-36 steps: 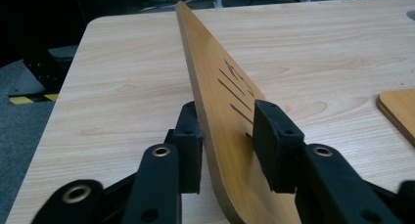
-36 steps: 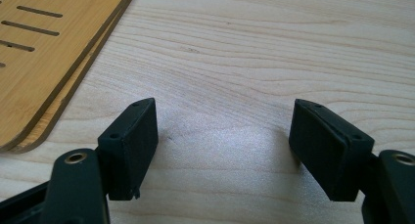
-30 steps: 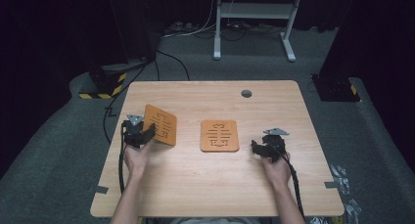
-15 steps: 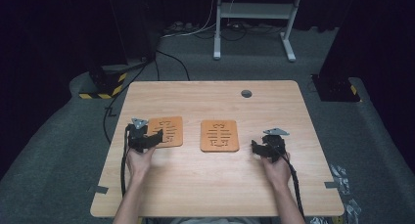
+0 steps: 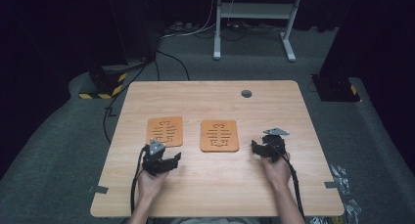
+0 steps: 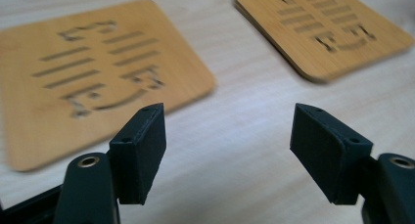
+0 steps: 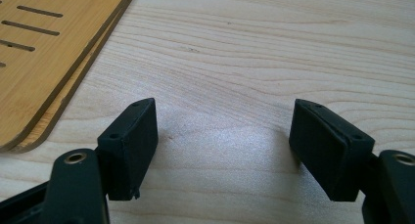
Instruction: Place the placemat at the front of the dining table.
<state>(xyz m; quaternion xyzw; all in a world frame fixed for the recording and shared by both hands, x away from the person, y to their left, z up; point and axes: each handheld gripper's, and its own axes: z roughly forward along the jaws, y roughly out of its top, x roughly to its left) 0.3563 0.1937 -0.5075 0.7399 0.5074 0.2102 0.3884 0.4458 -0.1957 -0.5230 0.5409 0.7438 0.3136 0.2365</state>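
Two orange wooden coasters with cut-out slots lie flat side by side on the light wooden table (image 5: 210, 185). In the high view they are the left coaster (image 5: 165, 131) and the right coaster (image 5: 219, 135). My left gripper (image 5: 175, 159) rests just in front of the left coaster, apart from it. Its jaws have just been opening and stand open with nothing between them. The left gripper view shows the left gripper (image 6: 227, 136) over bare wood, with the left coaster (image 6: 93, 72) and right coaster (image 6: 323, 31) beyond. My right gripper (image 5: 254, 147) stands open to the right of the right coaster, and the right gripper (image 7: 222, 136) has that coaster (image 7: 44, 53) at its far left.
A small grey round cap (image 5: 246, 93) sits in the tabletop near the back edge. Black cables trail from both grippers toward the front edge. On the floor behind the table stand a white metal frame (image 5: 254, 18) and dark equipment (image 5: 105, 79).
The left coaster, held tilted up in my left gripper a second ago, now lies flat on the table. The left gripper has let go and drawn back toward the person. The right gripper stayed put.
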